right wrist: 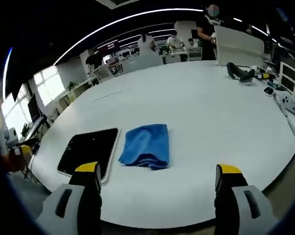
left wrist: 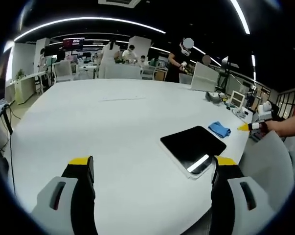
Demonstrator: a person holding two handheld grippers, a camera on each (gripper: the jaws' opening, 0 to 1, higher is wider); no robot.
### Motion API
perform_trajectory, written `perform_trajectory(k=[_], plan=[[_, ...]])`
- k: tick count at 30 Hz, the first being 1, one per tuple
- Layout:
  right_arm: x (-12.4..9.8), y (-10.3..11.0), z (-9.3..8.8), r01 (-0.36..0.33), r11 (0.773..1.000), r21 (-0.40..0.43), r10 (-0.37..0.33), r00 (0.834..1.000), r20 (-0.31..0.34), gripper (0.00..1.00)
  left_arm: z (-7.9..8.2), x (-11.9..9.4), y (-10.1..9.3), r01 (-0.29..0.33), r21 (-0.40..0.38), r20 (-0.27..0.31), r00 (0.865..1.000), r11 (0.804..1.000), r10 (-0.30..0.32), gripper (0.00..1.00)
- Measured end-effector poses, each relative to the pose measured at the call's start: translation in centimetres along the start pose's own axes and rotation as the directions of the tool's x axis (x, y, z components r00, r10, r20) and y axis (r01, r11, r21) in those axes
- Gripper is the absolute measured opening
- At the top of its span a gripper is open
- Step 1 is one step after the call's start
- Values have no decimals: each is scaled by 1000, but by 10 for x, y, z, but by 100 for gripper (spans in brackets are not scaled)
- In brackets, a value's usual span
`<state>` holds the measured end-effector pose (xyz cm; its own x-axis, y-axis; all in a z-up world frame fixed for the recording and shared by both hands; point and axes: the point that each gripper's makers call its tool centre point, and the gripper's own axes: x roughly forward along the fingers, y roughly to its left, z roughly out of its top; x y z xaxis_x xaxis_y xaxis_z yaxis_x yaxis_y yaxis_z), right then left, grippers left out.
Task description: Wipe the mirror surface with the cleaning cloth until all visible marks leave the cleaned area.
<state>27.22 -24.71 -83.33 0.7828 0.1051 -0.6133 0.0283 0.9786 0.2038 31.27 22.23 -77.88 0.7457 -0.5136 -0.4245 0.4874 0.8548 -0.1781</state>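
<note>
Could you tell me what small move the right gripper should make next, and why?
Probably ease the right gripper forward and down onto the blue cloth. Its jaws stand open and empty, the cloth lies folded just ahead on the white table, beside the mirror, and no wiping can begin until it is picked up.

left gripper (left wrist: 152, 169): black fingers (left wrist: 83, 196), yellow tips, grey housings
right gripper (right wrist: 157, 176): black fingers (right wrist: 91, 200), yellow tips, grey housings with dark slots
</note>
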Motion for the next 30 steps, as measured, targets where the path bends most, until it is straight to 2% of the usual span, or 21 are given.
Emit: perform_trajectory(k=[1,3,5,7,9,11,12,16,18,23,25,27,30], plan=[[0,3,-4,-8,1000,-30,7,1000,-24,97,-1,-3,4,-14,-14,5,1000,1000,14,99],[3,6,0,-18,999,-48,17,1000,-20,97,-4,-6,11,-29,-44,12,999,999,30,99],[5,6,3,-20,996,-87,18,1000,-20,97,-6,-7,11,-28,-48,12,1000,998,29,99],[6,4,2,-20,988,-155,12,999,-53,96,-6,-7,10,-22,-54,16,1000,998,23,99],[7,3,3,-17,988,-152,9,998,-57,95,-5,-7,10,-25,-53,19,999,998,26,99],[5,4,7,-11,989,-147,4,999,-50,93,-6,-4,6,-13,-4,7,1000,1000,13,99],[5,4,10,-8,988,-152,3,999,-34,93,-6,-2,2,1,-3,4,1000,1000,-1,99],[5,10,10,-20,987,-157,14,999,-39,93,-4,-1,-1,11,3,8,1000,1000,-11,99],[8,12,11,-28,988,-150,20,999,-49,93,-3,-1,2,7,-2,14,1000,1000,-7,99],[9,26,15,-37,989,-145,34,999,-25,94,7,-5,8,-1,-13,38,999,1000,1,99],[9,23,11,-26,990,-139,21,999,-38,94,8,-6,11,-8,-14,47,999,1000,8,99],[13,14,10,1,995,-98,-6,999,-47,94,7,-6,13,-11,-15,48,999,1000,12,99],[10,17,9,-8,995,-99,4,999,-40,94,2,-7,19,-29,-31,33,999,999,30,99]])
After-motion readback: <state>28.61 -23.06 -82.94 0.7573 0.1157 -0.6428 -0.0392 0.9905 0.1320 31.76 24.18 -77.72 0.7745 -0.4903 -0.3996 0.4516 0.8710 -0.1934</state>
